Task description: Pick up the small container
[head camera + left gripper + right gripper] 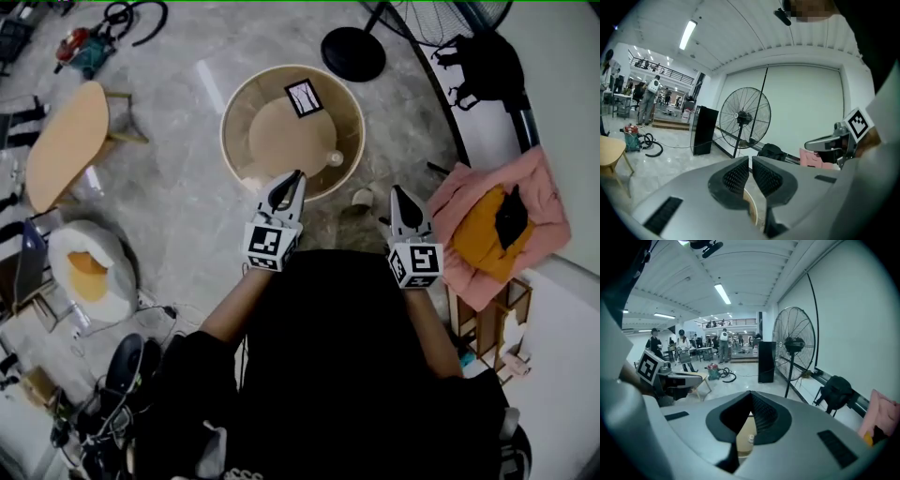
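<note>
A small pale container [335, 158] stands on a round, rimmed wooden table [242, 105], near its right edge. It also shows small and white through the gap under the right jaws [751, 437]. My left gripper [298, 174] hovers over the table's near rim, left of the container, with its jaws shut [750, 158] and nothing between them. My right gripper [397, 188] hangs above the floor to the right of the table, short of the container. Its jaws meet at the tip [750, 393] and hold nothing.
A black-and-white marker card [303, 97] lies on the table's far side. A small cup-like object [362, 198] sits on the floor by the table. A standing fan's base [352, 53], a black bag [487, 61], pink cloth [469, 202] and a small wooden side table [64, 141] stand around.
</note>
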{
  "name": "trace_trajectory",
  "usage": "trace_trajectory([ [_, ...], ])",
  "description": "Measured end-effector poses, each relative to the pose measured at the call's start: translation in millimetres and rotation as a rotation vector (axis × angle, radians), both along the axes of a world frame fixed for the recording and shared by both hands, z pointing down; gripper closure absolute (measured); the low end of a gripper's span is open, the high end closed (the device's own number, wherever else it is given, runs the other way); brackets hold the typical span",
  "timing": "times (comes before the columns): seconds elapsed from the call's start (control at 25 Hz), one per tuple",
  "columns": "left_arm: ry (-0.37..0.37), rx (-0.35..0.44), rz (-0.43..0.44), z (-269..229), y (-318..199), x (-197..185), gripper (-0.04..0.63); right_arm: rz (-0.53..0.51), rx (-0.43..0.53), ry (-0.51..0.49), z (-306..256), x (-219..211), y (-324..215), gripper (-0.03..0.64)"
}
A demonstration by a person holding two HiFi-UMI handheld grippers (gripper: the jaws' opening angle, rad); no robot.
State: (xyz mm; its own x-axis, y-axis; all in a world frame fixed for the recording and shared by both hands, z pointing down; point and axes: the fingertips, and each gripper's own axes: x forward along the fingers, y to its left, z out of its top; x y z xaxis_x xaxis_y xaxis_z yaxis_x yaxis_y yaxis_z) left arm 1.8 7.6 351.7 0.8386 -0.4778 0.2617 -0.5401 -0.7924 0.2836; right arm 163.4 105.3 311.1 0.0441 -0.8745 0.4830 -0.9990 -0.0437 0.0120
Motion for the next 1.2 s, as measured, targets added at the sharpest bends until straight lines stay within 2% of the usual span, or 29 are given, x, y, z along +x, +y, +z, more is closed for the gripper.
trace_trajectory([
  [0.24,-0.053,-0.025,-0.166,62,-7,35,0.558,-0.283,-0.058,-0.021,42,27,-48,0.601],
  [0.4,-0.059,-0.061,-0.214,113,0,60,0.558,-0.452,-0.095,-0.017,70,34,-67,0.601],
  [0.48,-0.082,-0.087,-0.241,151,1,70,0.557,-0.504,-0.1,-0.024,95,35,-80,0.601],
  [0.6,-0.094,-0.115,-0.259,203,3,81,0.557,-0.513,-0.117,-0.059,140,33,-93,0.601],
  [0.72,-0.093,-0.138,-0.22,249,16,97,0.555,-0.505,-0.15,-0.11,179,33,-93,0.601],
  [0.8,-0.114,-0.143,-0.189,279,20,108,0.528,-0.505,-0.176,-0.136,206,38,-93,0.601],
  [0.88,-0.15,-0.143,-0.144,309,20,119,0.427,-0.495,-0.19,-0.147,229,44,-93,0.601],
  [0.96,-0.19,-0.125,-0.08,334,21,126,0.356,-0.478,-0.198,-0.149,248,47,-90,0.601],
  [1.04,-0.225,-0.094,-0.016,355,20,133,0.328,-0.464,-0.211,-0.15,264,48,-85,0.601],
  [1.08,-0.237,-0.084,0.007,366,19,136,0.292,-0.46,-0.221,-0.15,273,49,-83,0.601],
  [1.2,-0.259,-0.058,0.047,392,14,147,0.255,-0.447,-0.247,-0.153,297,54,-77,0.601],
])
